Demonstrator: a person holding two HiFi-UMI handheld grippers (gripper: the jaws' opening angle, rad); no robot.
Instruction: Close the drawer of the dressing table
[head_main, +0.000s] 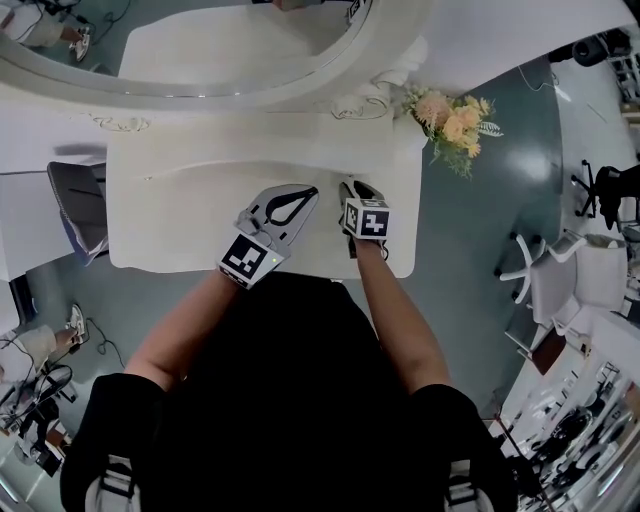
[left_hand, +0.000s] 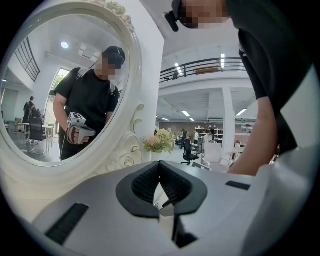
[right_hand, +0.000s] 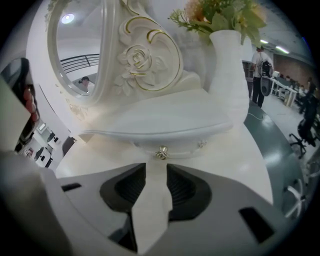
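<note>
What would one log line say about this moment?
left tool: shut, empty | right tool: open, empty | drawer knob: just ahead of right tool's tips, ungripped

The white dressing table (head_main: 170, 220) is carrying an oval mirror (head_main: 230, 45) standing along its back and a white vase (right_hand: 227, 65) of flowers (head_main: 452, 120) sitting at its back right corner.

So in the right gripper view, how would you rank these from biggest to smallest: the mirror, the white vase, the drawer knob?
1. mirror, even seen at a slant
2. white vase, somewhat smaller
3. knob, by far the smallest, though nearest the camera
</note>
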